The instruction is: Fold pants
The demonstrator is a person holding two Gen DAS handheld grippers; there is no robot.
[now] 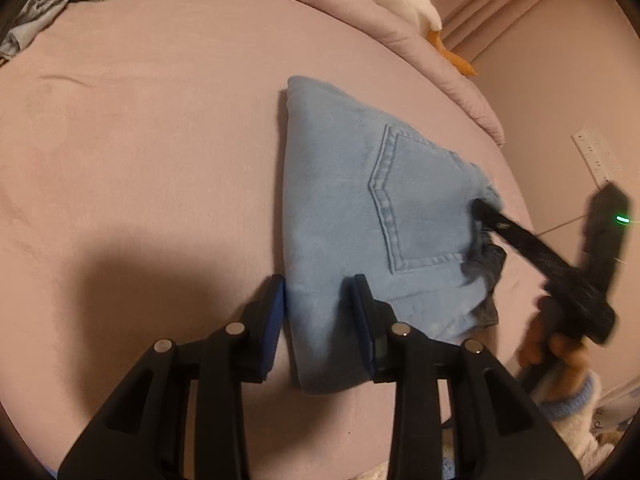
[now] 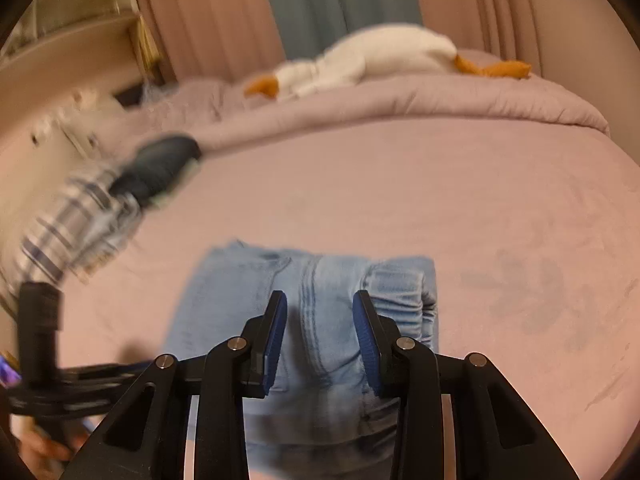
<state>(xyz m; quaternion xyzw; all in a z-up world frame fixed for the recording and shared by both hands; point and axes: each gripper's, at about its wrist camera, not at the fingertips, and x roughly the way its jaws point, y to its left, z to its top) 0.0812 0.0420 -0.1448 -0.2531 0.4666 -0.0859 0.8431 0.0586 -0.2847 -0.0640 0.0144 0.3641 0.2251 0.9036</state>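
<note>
One pair of folded light-blue jeans (image 1: pixel 360 208) lies on the pink bed (image 1: pixel 140 140), with the left gripper (image 1: pixel 319 300) and right gripper (image 2: pixel 320 316) over it, jaws open.

Left gripper (image 1: pixel 319 312) and right gripper (image 2: pixel 320 328), jaws apart.

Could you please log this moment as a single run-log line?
jeans: folded on bed | left hand-held gripper: open at near edge | right hand-held gripper: open over jeans | nothing held
</note>
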